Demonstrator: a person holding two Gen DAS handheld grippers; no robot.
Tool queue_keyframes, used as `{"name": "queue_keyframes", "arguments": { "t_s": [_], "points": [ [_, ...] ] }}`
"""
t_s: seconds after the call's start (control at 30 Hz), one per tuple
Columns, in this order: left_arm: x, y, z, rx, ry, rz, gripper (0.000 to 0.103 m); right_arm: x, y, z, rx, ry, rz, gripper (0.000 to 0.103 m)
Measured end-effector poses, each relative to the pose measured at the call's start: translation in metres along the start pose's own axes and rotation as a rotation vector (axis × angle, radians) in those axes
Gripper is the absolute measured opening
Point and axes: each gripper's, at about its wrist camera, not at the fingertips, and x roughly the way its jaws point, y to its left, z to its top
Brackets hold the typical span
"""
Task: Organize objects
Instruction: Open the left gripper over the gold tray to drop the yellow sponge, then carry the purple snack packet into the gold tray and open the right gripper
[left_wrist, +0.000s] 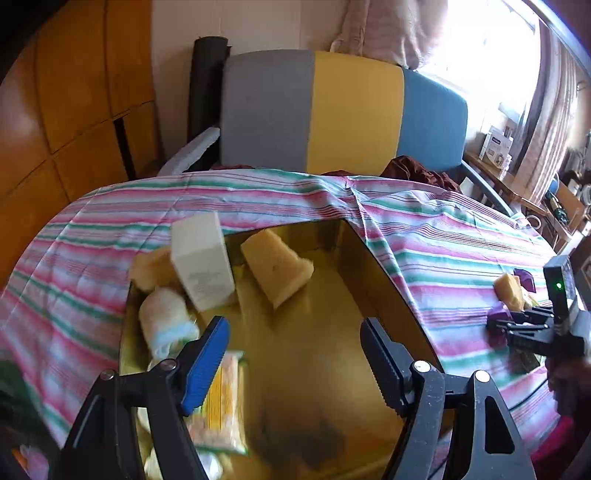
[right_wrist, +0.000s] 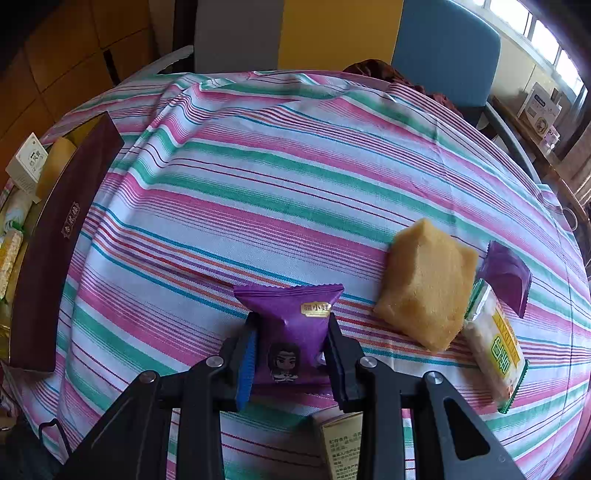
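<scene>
Purple foil catches the eye first: the right gripper (right_wrist: 290, 345) has its jaws pressed on both sides of a purple snack packet (right_wrist: 291, 325) that rests on the striped tablecloth (right_wrist: 258, 192), pink, green and white. Just to the right lies a yellow sponge (right_wrist: 424, 284), touching a white-and-green cracker packet (right_wrist: 493, 343), with a second purple packet (right_wrist: 508, 275) tucked behind them. A small cream carton (right_wrist: 341, 446) sits close under the gripper.

Over at the left side of the table, the left gripper (left_wrist: 295, 360) hangs above a gold-lined box (left_wrist: 332, 350) with its jaws apart and nothing between them. Inside the box I can see a white carton (left_wrist: 203, 258) leaning on its end, another yellow sponge (left_wrist: 277, 267), a rolled pastel cloth (left_wrist: 166, 321) and a blurred yellow cracker packet (left_wrist: 225, 402). The box's dark maroon outer wall (right_wrist: 62, 236) faces the right gripper. A grey, yellow and blue chair back (left_wrist: 332, 110) stands beyond the table.
</scene>
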Motion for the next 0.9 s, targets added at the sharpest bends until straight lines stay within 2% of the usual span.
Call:
{"name": "queue_keyframes", "arguments": {
  "t_s": [0.33, 0.9],
  "points": [
    [-0.024, 0.003, -0.025, -0.011, -0.018, 0.034, 0.074, -0.001, 0.001, -0.001, 0.004, -0.005, -0.004, 0.033],
    [-0.020, 0.008, -0.040, -0.032, 0.017, 0.043, 0.074, 0.001, 0.002, 0.003, 0.001, -0.019, -0.012, 0.032]
  ]
}}
